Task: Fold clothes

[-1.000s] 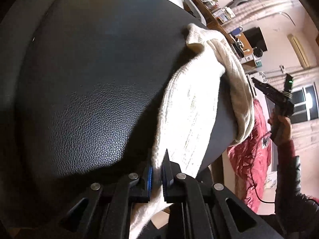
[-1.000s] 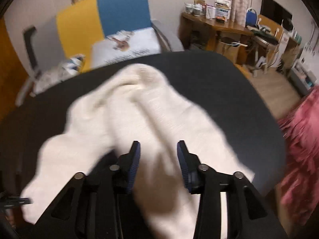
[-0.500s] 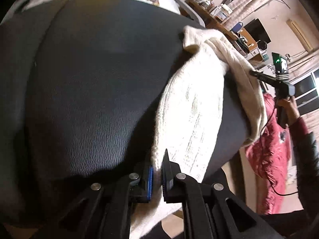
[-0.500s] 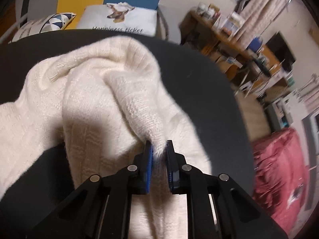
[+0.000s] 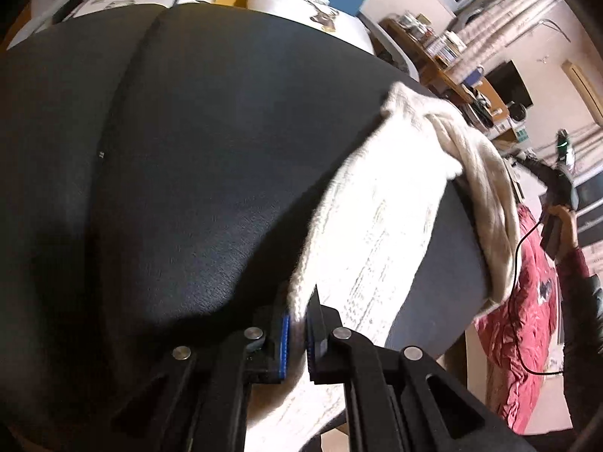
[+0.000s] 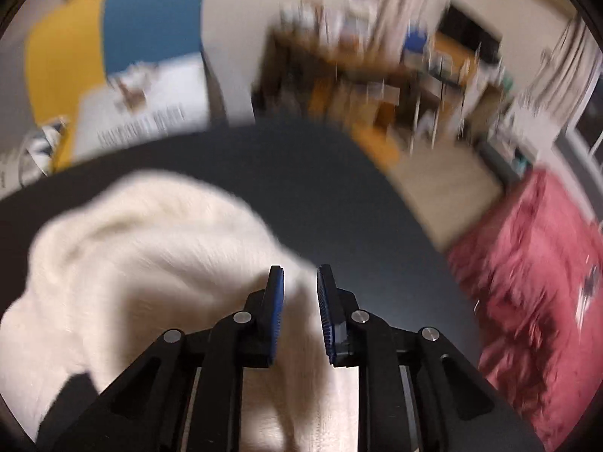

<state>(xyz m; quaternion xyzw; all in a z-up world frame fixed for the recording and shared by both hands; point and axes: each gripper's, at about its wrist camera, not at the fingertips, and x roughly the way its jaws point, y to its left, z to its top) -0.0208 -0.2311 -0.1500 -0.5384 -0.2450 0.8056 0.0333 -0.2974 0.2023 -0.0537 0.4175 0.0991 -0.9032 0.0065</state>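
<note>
Your left claw (image 5: 297, 333) pinches the edge of the white sweater (image 5: 380, 226), which lies on the black surface (image 5: 188, 188). Your right claw (image 6: 299, 312) just let go; its jaws are opening above the sweater. That fold is placed.

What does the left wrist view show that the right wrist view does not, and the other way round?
Only the left wrist view shows the left gripper shut on the cream sweater's edge, and the person's hand holding the other gripper. Only the right wrist view, blurred, shows the right gripper with jaws opening, pads apart, above the sweater. Both show the sweater on the black surface and the red blanket.
</note>
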